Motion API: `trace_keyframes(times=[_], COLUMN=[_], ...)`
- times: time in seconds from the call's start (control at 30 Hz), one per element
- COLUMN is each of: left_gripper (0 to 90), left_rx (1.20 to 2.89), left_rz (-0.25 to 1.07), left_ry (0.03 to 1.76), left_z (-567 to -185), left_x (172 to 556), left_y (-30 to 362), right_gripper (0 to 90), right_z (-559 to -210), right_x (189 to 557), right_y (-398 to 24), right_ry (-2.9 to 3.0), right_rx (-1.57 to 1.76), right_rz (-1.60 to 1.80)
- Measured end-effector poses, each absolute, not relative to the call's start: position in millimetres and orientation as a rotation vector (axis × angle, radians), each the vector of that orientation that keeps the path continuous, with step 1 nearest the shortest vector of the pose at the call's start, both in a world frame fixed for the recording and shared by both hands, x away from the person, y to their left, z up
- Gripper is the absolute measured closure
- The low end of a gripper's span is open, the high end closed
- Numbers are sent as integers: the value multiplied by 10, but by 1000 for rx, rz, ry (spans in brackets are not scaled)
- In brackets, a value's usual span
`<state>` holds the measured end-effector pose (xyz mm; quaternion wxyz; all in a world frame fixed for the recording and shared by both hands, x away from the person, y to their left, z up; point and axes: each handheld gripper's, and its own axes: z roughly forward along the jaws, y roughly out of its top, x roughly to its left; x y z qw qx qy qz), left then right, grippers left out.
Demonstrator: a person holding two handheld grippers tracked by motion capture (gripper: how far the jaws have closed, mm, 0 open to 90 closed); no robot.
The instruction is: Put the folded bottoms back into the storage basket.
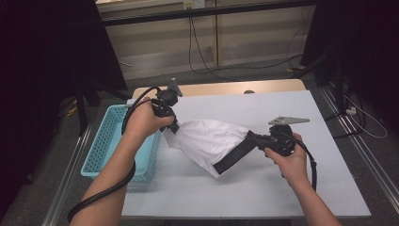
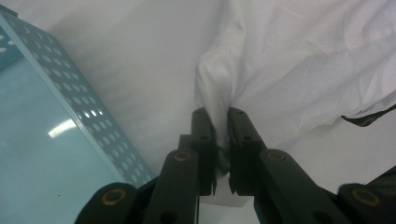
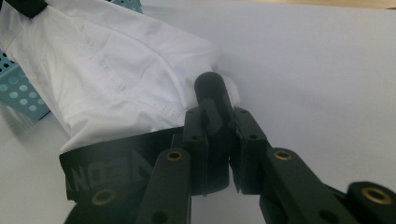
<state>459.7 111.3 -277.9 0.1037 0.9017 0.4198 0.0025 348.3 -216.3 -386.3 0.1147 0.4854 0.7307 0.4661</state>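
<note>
A white garment (image 1: 207, 141) with a black waistband (image 1: 233, 157) hangs stretched between my two grippers above the white table (image 1: 282, 113). My left gripper (image 1: 170, 128) is shut on the garment's white hemmed edge (image 2: 219, 98), close to the basket's right wall. My right gripper (image 1: 251, 139) is shut on the end of the black waistband (image 3: 116, 168), which is bunched between the jaws. In the left gripper view the pinched cloth rises between the black fingers (image 2: 203, 135). In the right gripper view the white fabric (image 3: 107, 70) spreads away to the upper left.
A turquoise perforated basket (image 1: 101, 146) stands at the table's left edge, seen close by as the basket (image 2: 56, 93) and basket (image 3: 18, 93) in both gripper views. Cables lie on the floor beyond the table. Bare table surface lies to the right and front.
</note>
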Motion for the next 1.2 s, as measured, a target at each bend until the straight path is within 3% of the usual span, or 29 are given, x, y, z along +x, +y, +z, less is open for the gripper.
trace_keyframes(times=[1.2], left_gripper=[830], left_rx=[2622], left_rz=[39], left_ry=[1285], left_z=[-2270], left_x=[4670], left_y=[1293], right_gripper=[780], right_z=[-3548], right_x=[3627], right_y=[-2007], right_ry=[2132], right_rx=[1358], right_rz=[1434])
